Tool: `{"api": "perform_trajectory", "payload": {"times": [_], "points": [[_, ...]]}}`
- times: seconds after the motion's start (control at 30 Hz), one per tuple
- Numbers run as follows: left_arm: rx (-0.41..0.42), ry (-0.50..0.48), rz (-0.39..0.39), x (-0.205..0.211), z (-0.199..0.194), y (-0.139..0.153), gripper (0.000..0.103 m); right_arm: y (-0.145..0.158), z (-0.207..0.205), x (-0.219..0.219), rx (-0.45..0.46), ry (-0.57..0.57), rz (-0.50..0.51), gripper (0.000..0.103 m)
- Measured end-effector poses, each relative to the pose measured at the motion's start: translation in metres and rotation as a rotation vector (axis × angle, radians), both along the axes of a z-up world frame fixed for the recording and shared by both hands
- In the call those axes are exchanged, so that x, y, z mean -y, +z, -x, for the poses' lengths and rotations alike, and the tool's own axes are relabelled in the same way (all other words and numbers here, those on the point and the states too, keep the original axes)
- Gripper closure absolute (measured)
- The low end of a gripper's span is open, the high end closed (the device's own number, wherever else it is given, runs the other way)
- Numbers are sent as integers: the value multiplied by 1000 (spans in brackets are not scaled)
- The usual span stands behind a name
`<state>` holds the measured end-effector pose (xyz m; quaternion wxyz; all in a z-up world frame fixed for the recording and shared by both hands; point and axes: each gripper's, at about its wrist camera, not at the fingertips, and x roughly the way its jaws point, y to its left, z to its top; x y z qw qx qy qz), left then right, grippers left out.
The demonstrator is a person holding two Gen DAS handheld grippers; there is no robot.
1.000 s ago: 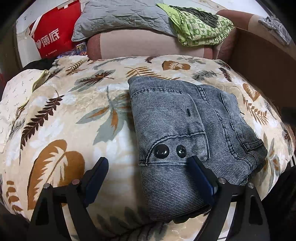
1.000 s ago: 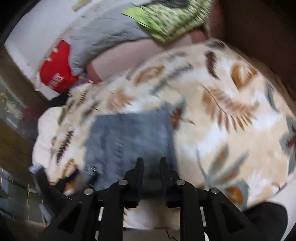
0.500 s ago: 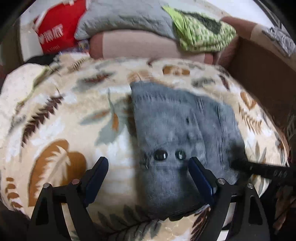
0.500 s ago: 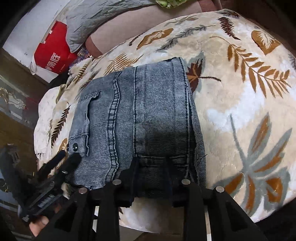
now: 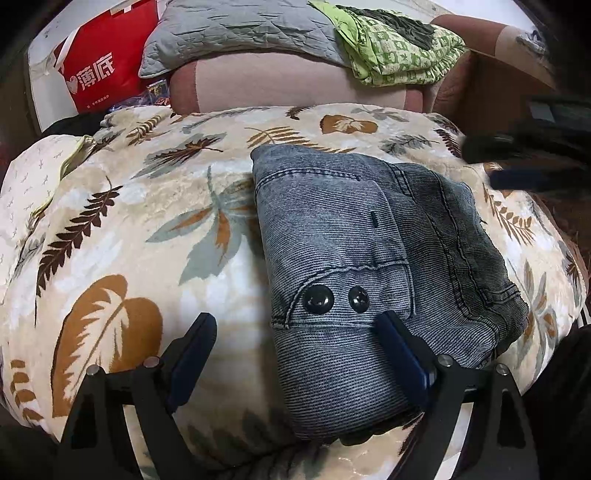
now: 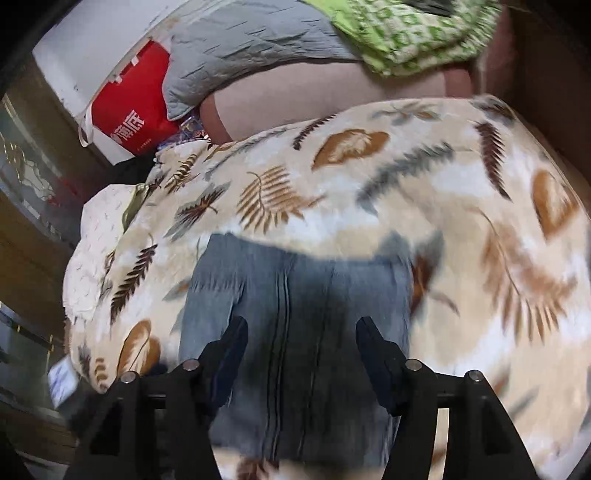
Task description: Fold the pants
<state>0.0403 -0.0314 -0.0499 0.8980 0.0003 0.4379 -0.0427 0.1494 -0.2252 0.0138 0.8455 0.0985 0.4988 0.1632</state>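
The folded grey-blue denim pants [image 5: 362,258] lie in a compact stack on a leaf-print blanket [image 5: 140,229], two black snap buttons facing up. My left gripper [image 5: 295,332] is open and empty, its right finger over the near edge of the pants. In the right wrist view the pants [image 6: 303,295] look blurred. My right gripper [image 6: 299,343] is open and empty just above them. It also shows in the left wrist view [image 5: 517,162], at the far right.
A red shopping bag [image 5: 107,62], a grey quilted pillow [image 5: 240,26] and a green patterned cloth [image 5: 399,44] sit at the back on a pink sofa cushion [image 5: 280,81]. A brown sofa arm [image 5: 491,85] is at the right.
My right gripper has opened from shut and lifted off the near edge of the pants. The left gripper has stayed open in place. The pants have not moved.
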Motion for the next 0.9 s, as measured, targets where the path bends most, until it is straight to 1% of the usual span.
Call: {"api": "perform_trajectory", "payload": {"times": [0.07, 0.1, 0.13, 0.17, 0.2, 0.3, 0.4, 0.47, 0.53, 0.57, 0.6, 0.63, 0.67, 0.77, 0.83, 0.87, 0.9], "points": [[-1, 3, 6, 0, 0, 0, 13, -20, -21, 1, -32, -16, 5, 39], [-2, 2, 6, 0, 0, 0, 13, -37, -30, 3, -65, -27, 26, 39], [-3, -1, 11, 0, -1, 0, 13, -67, -39, 8, -156, -52, 65, 40], [-6, -3, 12, 1, -1, -1, 13, -79, -43, 10, -194, -54, 52, 41], [-4, -1, 14, 0, -1, -1, 13, -80, -39, 14, -156, -54, 28, 41], [-12, 8, 32, -3, -2, -2, 11, -61, -28, 13, -144, -46, 30, 41], [-15, 10, 40, -4, -2, -2, 11, -37, -3, 13, -93, -20, 22, 41], [-17, 11, 41, -4, -2, -2, 11, -28, 21, 12, -56, -5, 25, 40], [-18, 12, 42, -4, -2, -2, 11, -36, 48, 6, -26, 16, 111, 40], [-20, 14, 45, -4, -2, -2, 10, -44, 52, 1, -28, 22, 144, 39], [-26, 12, 48, -4, -2, -3, 10, -58, 59, -2, -52, 38, 184, 39], [-27, 14, 48, -3, -2, -3, 10, -68, 66, -3, -31, 55, 211, 38], [-24, 15, 45, -3, -1, -2, 10, -66, 71, -3, 8, 57, 217, 38], [-26, 19, 46, -4, -2, -2, 10, -53, 72, 1, -12, 26, 198, 38], [-27, 19, 50, -4, -2, -2, 10, -37, 80, 4, 31, 26, 172, 38], [-27, 20, 51, -4, -3, -2, 10, -34, 84, 4, 52, 26, 175, 38], [-27, 20, 50, -4, -2, -2, 10, -35, 88, 3, 57, 27, 199, 38]]}}
